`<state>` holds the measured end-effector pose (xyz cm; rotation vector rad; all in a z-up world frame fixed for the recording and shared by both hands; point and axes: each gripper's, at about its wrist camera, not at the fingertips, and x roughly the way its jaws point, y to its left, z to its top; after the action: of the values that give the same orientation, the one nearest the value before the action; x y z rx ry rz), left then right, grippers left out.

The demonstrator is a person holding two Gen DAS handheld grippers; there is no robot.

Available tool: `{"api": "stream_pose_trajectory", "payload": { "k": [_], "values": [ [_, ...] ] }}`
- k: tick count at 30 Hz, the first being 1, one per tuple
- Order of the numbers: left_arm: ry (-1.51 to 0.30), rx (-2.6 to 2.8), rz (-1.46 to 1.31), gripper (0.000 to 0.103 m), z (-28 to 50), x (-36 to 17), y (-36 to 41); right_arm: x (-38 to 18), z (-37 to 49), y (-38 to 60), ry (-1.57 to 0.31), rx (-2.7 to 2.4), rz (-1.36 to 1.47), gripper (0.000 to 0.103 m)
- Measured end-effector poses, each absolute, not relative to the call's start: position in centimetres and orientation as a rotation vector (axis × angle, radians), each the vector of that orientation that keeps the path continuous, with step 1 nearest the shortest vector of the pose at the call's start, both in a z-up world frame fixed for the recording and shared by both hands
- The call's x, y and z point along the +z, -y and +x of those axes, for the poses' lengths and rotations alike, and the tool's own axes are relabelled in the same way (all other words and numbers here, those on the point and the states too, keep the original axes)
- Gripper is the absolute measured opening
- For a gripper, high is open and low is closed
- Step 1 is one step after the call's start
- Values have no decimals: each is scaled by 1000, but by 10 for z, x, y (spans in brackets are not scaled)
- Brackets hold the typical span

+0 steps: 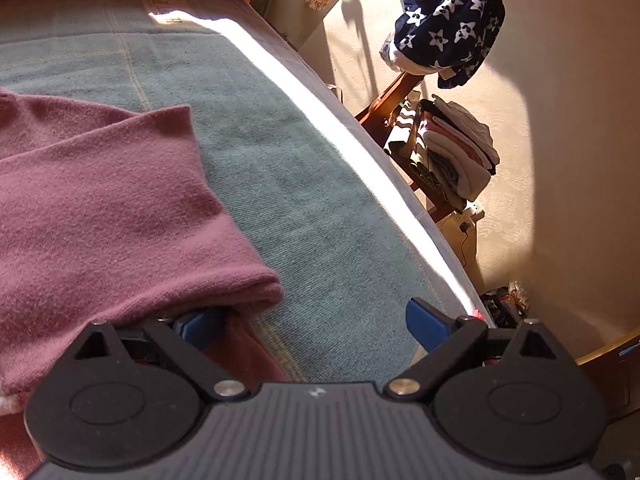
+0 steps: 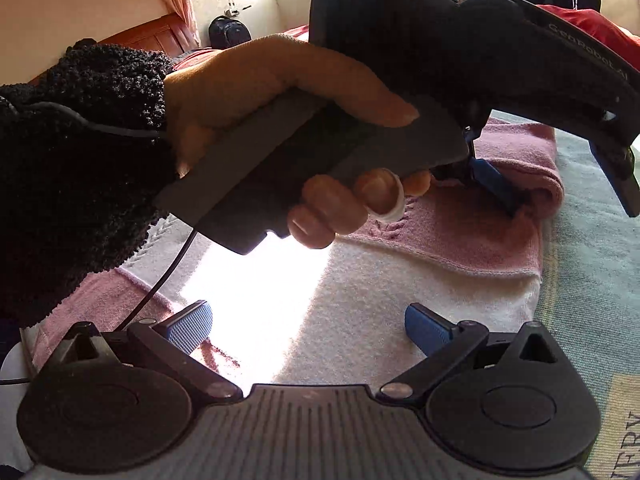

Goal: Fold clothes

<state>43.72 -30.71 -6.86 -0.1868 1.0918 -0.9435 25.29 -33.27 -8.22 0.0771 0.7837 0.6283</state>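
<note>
The pink garment [image 1: 100,208] lies on the blue-green bedspread [image 1: 304,208]. The left gripper [image 1: 312,328] is spread wide, one pad tucked under the folded edge, nothing pinched. The right gripper [image 2: 308,328] gapes wide above the white-and-pink cloth, empty.

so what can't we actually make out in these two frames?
- Left wrist view: one finger of the left gripper is tucked under the pink garment's cuff.
- Right wrist view: the hand blocks the garment's middle.
- Right wrist view: sun glare washes out the white section.
</note>
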Motion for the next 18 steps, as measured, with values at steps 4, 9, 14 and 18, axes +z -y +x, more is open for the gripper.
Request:
{"api": "stream_pose_trajectory", "payload": {
  "k": [4,9,14,18],
  "values": [
    [-1068,-945,-113,96,428,-62,311,-83,252,333,-784,633,75,103],
    [-1016,-932,-90,96,418,-52,306,-84,249,333,-784,636,65,103],
    [-1000,-927,-84,96,428,-59,319,-86,249,330,-788,634,48,103],
    [-1083,-949,-91,101,437,-77,335,-87,249,329,-789,642,42,103]
  ]
}}
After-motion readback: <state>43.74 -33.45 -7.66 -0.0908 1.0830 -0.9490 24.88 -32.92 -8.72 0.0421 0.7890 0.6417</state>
